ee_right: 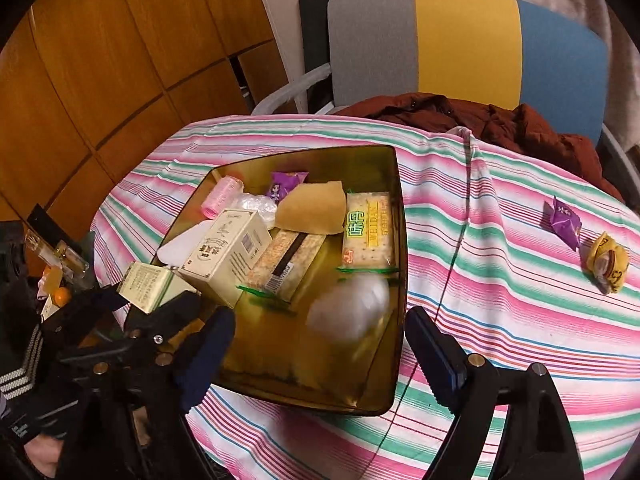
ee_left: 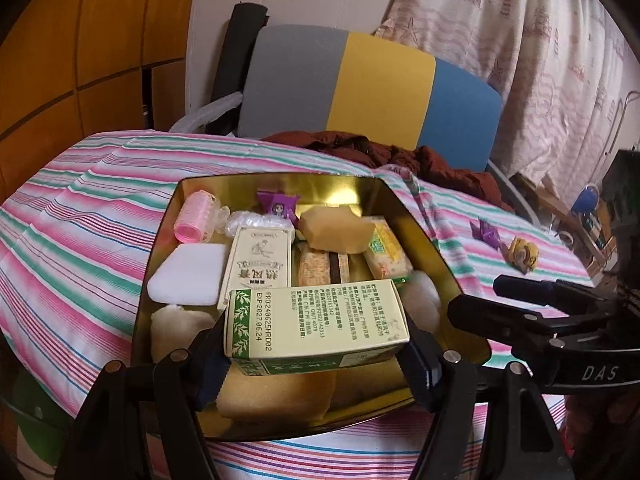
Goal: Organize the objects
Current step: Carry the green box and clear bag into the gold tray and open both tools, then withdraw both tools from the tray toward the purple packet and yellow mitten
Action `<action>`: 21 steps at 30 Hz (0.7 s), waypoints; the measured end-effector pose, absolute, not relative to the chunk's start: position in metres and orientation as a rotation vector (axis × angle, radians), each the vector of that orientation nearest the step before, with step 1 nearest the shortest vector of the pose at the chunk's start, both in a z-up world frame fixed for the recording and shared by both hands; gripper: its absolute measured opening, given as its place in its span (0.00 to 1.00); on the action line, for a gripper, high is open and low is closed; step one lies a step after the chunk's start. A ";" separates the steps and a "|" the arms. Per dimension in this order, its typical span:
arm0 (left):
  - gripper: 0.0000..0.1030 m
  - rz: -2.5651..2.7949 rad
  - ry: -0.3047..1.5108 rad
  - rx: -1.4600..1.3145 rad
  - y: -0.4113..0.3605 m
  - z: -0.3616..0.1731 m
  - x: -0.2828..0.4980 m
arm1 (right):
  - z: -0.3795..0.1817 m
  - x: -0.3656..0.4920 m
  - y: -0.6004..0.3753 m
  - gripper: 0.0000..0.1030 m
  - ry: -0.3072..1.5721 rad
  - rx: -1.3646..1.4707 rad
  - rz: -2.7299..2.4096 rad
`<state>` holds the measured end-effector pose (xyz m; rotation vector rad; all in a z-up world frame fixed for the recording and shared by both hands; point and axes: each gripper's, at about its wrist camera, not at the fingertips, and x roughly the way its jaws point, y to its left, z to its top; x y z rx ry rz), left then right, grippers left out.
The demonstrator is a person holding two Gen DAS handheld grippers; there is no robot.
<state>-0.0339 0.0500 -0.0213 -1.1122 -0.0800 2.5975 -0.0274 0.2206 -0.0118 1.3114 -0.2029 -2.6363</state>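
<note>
While clamped between the pads of the left gripper (ee_left: 316, 344), closed on the green-and-cream box (ee_left: 320, 320), hangs level over the near end of the gold tin (ee_left: 340, 190), not yet set down. Held by the short ends, probably so as to drop flat into the free space at the front. Reads "PRO:240625HRD002" and "EXP:2027.06.24" down one side; smaller Chinese print beside that too fine to make out.

Just to the right, the right gripper (ee_right: 320, 332) with jaws wide apart and nothing between them, poised over the tin's near right corner above a white plastic-wrapped bundle (ee_right: 352, 312). Marked "DAS" on the body in the left wrist view.

Deeper in the tin, packed side by side, seemingly to save room: a cream carton (ee_left: 260, 264) with a drawn figure, a white pad (ee_left: 188, 276), two cracker packets, one printed "WEIDAN" (ee_right: 368, 232), a yellowish sponge block (ee_left: 336, 228) resting across them. Against the back wall, a pink hair roller (ee_left: 196, 220) and a purple sweet (ee_left: 278, 206).

Out on the striped tablecloth (ee_left: 80, 220), well apart from the tin, a purple candy (ee_right: 562, 220) and a yellow-wrapped candy (ee_right: 606, 264), likely left to collect. Beyond the table, a brown jacket (ee_left: 400, 156) over a grey, yellow and blue chair (ee_left: 360, 84).
</note>
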 end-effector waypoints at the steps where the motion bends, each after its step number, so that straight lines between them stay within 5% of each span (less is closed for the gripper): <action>1: 0.72 2.598 -0.074 -1.122 0.051 -0.024 -0.035 | -0.014 -0.027 0.222 0.85 -0.214 1.316 -2.634; 21: 0.76 2.641 0.025 -1.186 0.058 -0.032 -0.032 | -0.008 -0.005 0.235 0.95 -0.239 1.290 -2.794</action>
